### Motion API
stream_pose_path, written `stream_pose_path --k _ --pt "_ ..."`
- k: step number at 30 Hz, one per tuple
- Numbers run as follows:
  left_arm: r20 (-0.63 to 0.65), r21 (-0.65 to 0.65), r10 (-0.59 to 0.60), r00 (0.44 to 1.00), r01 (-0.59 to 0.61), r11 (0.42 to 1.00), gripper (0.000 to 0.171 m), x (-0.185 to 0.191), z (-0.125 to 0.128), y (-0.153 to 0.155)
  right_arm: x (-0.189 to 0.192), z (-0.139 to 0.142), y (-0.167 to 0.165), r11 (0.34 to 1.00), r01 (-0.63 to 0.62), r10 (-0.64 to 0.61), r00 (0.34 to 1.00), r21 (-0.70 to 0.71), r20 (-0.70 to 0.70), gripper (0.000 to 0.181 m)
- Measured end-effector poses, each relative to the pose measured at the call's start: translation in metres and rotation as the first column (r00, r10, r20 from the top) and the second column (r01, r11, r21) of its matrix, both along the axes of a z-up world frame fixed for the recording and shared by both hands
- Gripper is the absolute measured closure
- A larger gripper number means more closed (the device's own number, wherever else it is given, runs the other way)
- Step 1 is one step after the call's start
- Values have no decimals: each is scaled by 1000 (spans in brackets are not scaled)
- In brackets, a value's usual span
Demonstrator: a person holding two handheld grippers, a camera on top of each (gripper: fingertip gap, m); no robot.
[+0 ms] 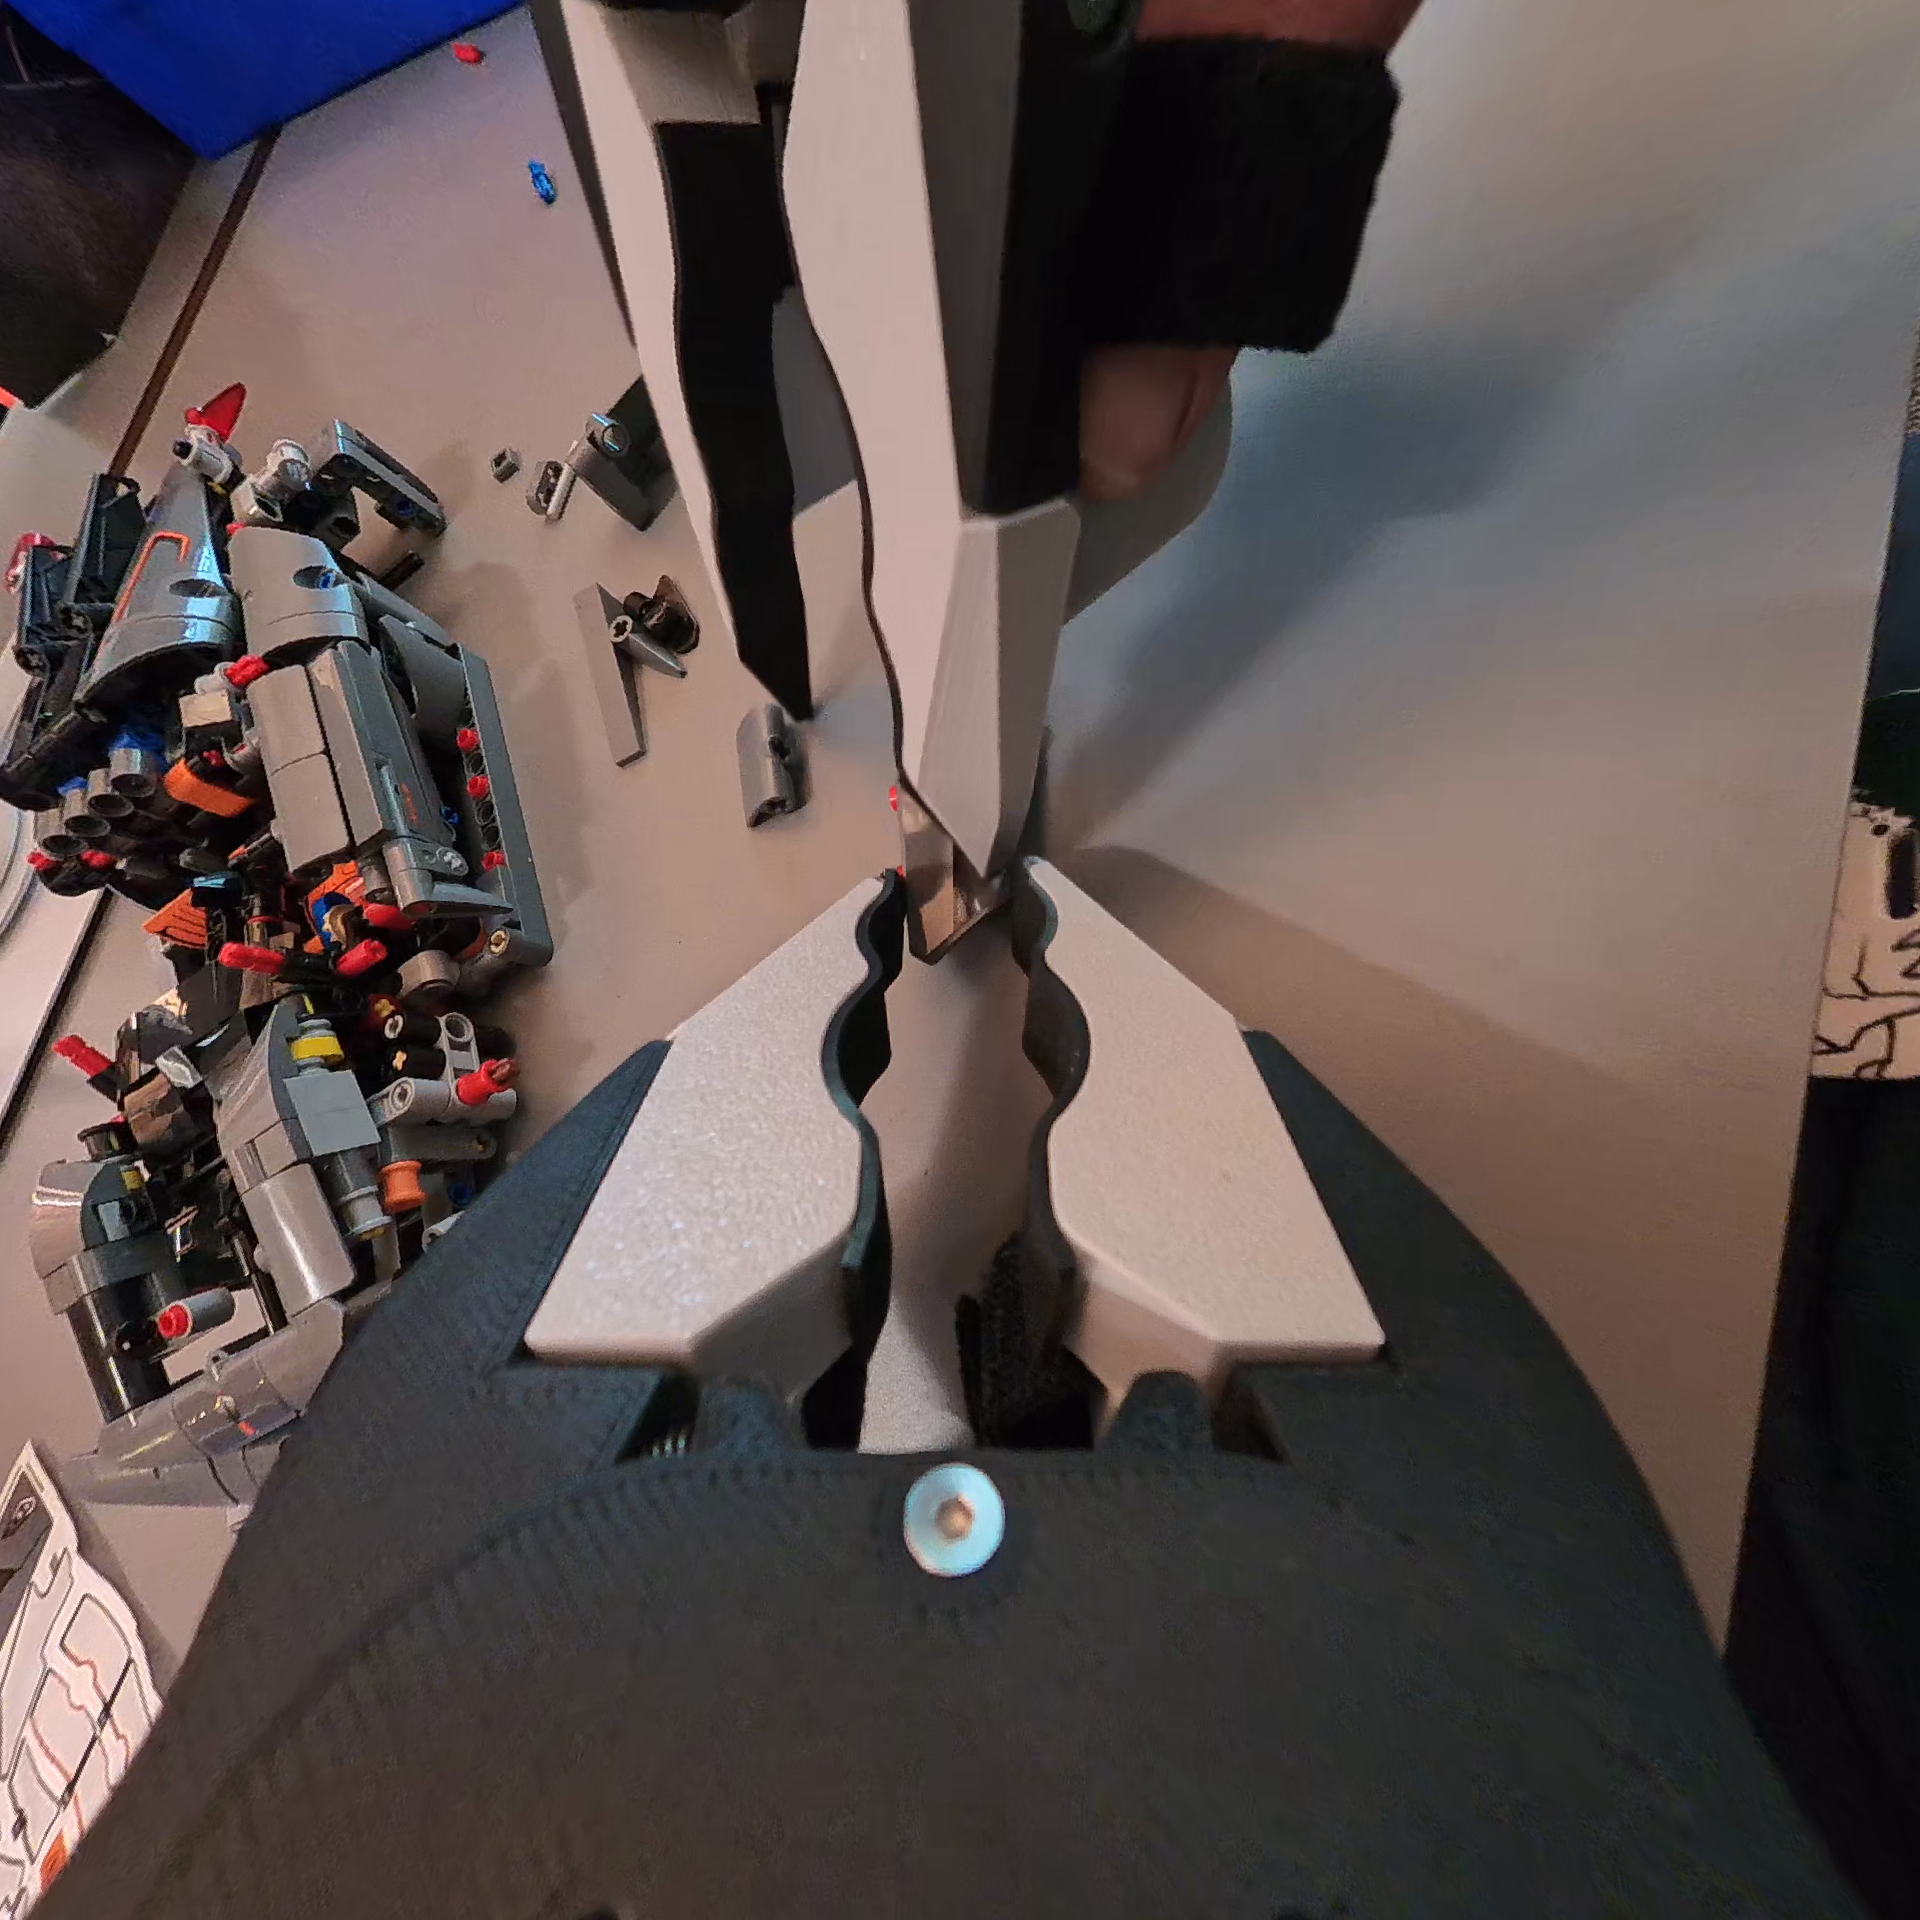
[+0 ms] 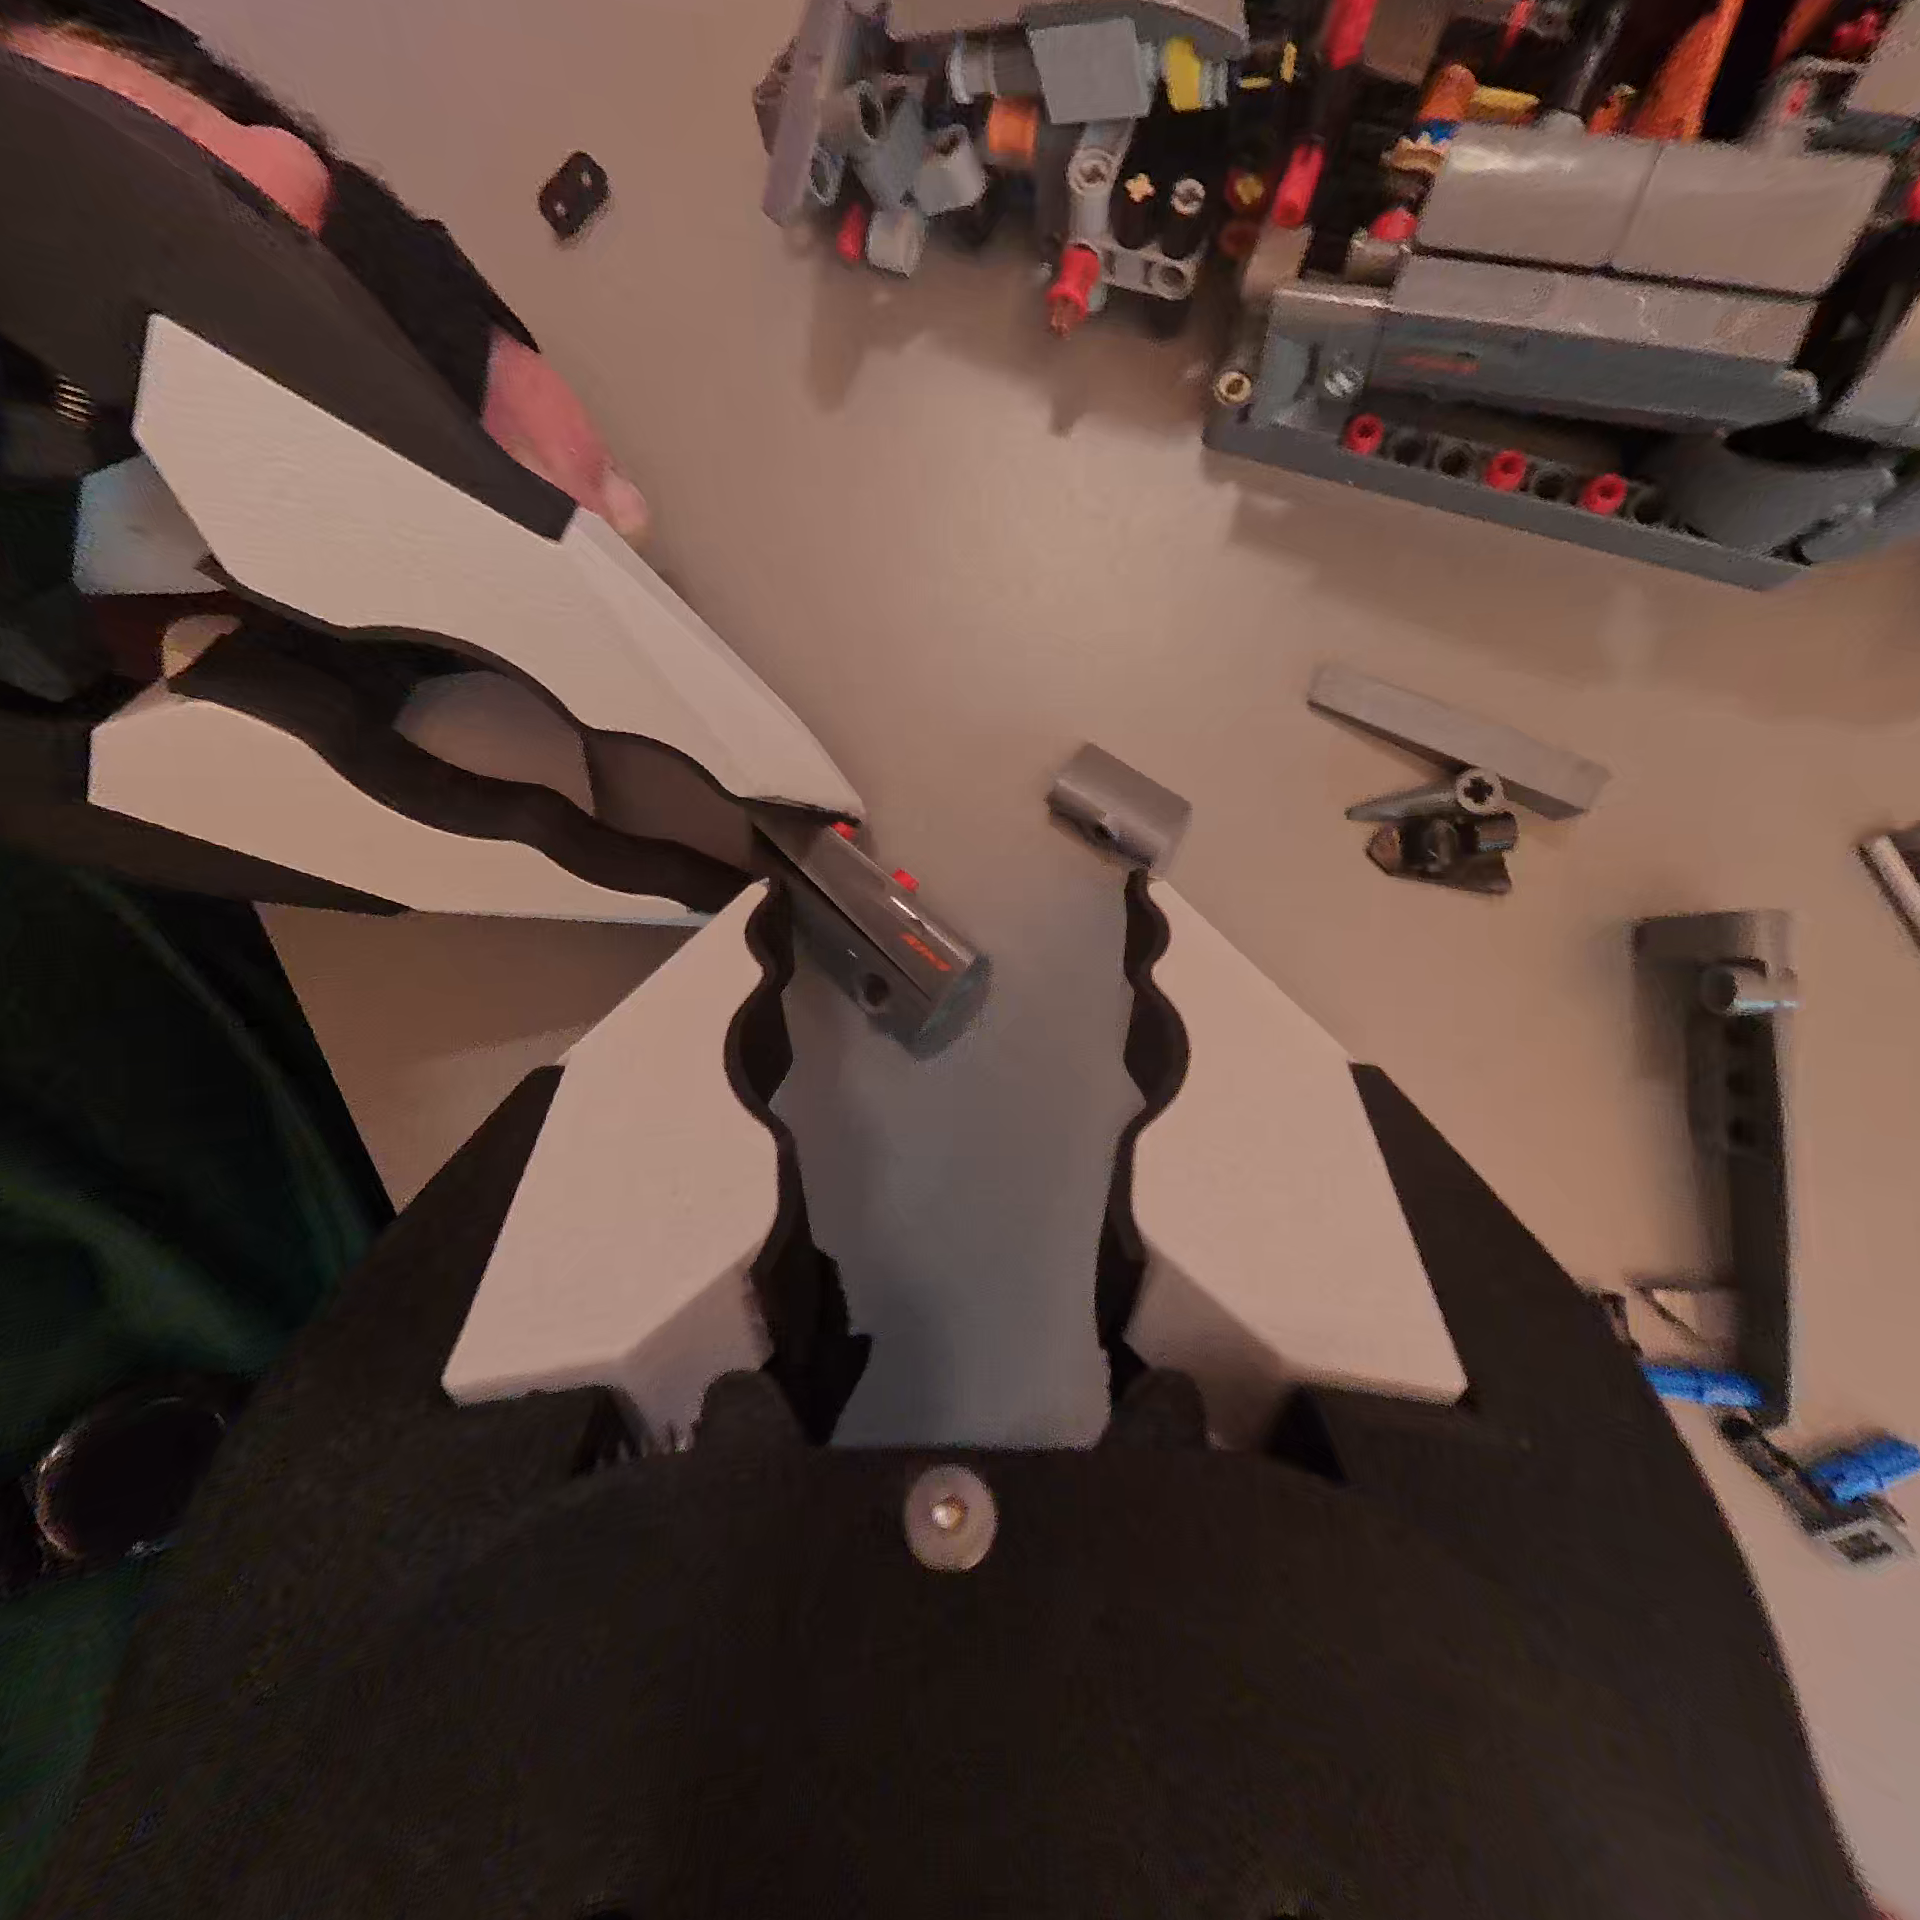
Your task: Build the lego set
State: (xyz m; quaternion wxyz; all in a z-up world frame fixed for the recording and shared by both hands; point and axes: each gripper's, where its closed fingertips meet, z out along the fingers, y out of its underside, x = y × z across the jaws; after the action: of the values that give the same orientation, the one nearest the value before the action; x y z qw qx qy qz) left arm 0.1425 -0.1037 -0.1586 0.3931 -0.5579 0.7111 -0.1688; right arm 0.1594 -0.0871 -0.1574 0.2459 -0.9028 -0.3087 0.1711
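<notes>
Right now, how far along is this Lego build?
Well along: a large grey model with red pins lies assembled on the table. In hand: the left claw grips a dark grey piece, and the right claw is open beside it. Left: several loose grey parts lie unattached.

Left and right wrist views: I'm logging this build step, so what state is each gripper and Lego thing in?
Left gripper: fingers shut on the dark grey piece.
Dark grey piece: gripped at one end, free end sticking out.
Right gripper: open, fingers either side of the free end.
Lego model: partly built, lying on the table.
Small grey piece: loose on the table.
</notes>
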Motion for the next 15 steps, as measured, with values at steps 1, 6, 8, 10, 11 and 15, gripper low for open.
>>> stream_pose_path --k 1,6,8,10,11,15 --pt "0 0 0 1000 0 1000 153 0 0 0 4 -1 -1 1000 9 -9 1000 -9 6 117" --pt "0 1 -1 1000 1 1000 153 0 0 0 -7 6 -1 1000 -12 12 999 -1 -35 120" --pt "0 -1 -1 1000 1 1000 153 0 0 0 -12 3 2 1000 -19 19 1000 6 -22 121" --pt "0 2 -1 1000 1 1000 153 0 0 0 -11 0 3 1000 -15 15 1000 -7 -15 118" --pt "1 1 -1 1000 1 1000 153 0 0 0 -9 0 2 1000 -10 10 1000 -10 -17 117" --pt "0 1 -1 1000 1 1000 153 0 0 0 1 1 0 1000 -2 2 1000 -17 8 121"
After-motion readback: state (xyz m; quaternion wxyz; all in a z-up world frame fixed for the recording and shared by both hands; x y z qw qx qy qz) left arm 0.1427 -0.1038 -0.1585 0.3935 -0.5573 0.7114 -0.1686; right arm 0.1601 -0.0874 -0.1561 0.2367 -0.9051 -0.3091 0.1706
